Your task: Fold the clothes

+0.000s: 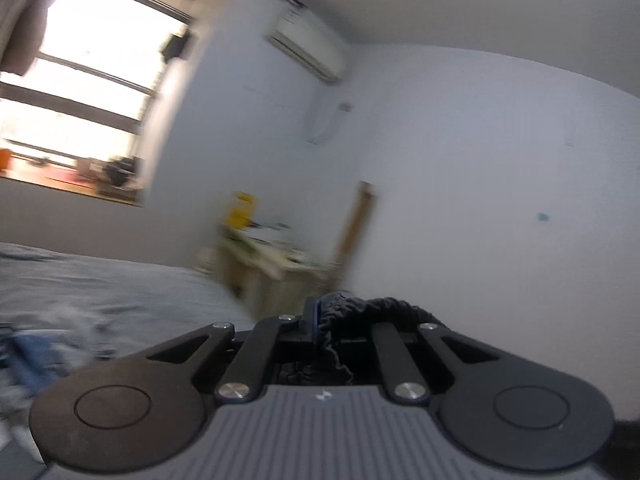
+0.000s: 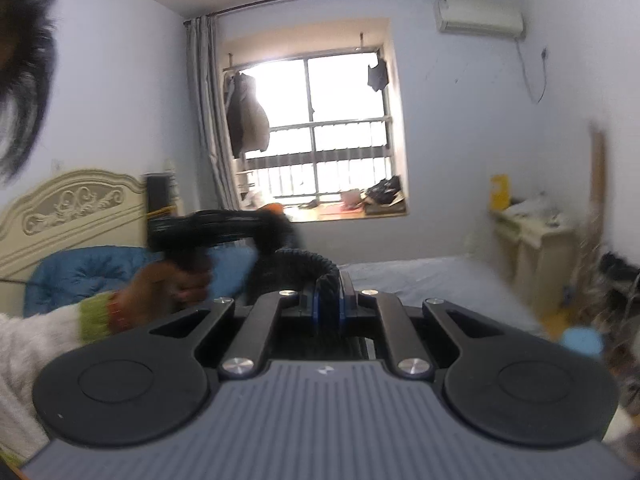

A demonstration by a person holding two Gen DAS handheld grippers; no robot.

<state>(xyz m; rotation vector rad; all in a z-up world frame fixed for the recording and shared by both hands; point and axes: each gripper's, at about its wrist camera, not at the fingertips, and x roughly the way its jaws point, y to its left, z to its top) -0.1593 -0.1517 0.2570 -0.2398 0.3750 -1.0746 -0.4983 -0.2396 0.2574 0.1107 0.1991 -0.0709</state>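
Observation:
Both grippers are lifted above the bed and each holds part of one dark ribbed garment. In the left wrist view my left gripper [image 1: 316, 316] is shut on a bunched black edge of the dark garment [image 1: 384, 308], which drapes to the right over the linkage. In the right wrist view my right gripper [image 2: 329, 300] is shut on a ribbed band of the dark garment [image 2: 304, 264], which arches up and left. Further left, a hand [image 2: 172, 280] in a white sleeve with a green cuff grasps the other gripper's black handle.
A bed [image 2: 420, 276] with grey-blue sheets lies below, with a cream headboard [image 2: 68, 208] and a blue cushion [image 2: 92, 272] at its head. A cluttered cream side table [image 2: 532, 236] stands by the right wall. Other clothes [image 1: 52, 340] lie blurred on the bed at left.

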